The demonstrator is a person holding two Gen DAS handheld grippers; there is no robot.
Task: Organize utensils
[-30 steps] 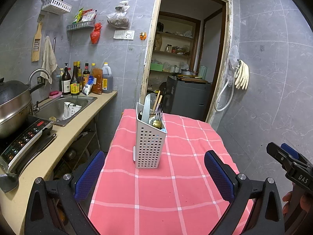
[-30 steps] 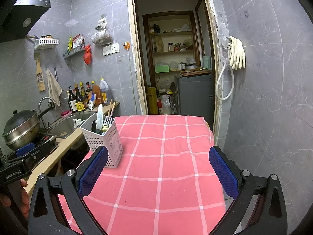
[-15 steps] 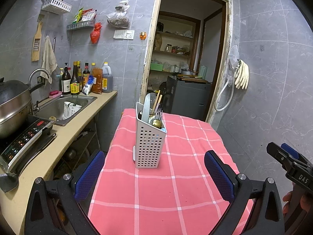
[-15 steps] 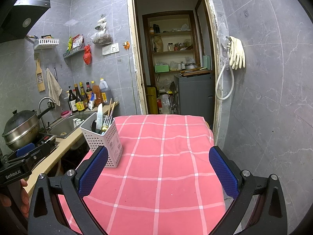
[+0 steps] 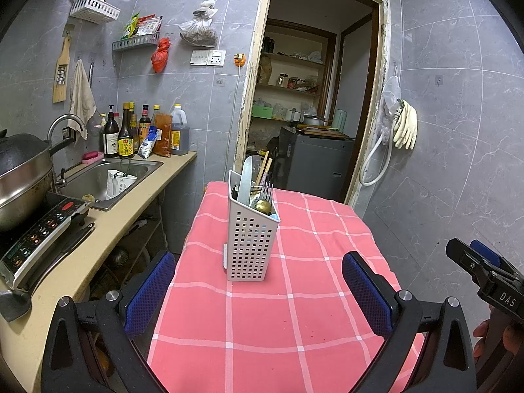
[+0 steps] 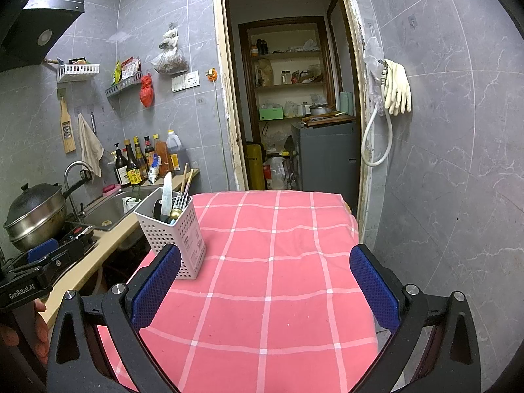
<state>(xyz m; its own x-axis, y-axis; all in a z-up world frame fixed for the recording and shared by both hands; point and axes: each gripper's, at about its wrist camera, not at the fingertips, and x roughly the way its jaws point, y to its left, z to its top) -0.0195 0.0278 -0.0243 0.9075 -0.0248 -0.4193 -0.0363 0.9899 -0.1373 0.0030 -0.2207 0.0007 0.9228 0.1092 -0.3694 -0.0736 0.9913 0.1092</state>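
White perforated caddy (image 5: 250, 239) upright on pink checked cloth (image 5: 294, 311), utensils (image 5: 258, 186) inside | unchanged over last 1 s | your left gripper (image 5: 258, 290) and right gripper (image 6: 265, 286) spread wide, holding nothing | your task looks finished or unstarted.

"DAS": black right hand-held gripper (image 5: 491, 281), frame's right edge. "GenRobot.AI": black left hand-held gripper (image 6: 36, 271), frame's lower left. Bottle labels illegible.
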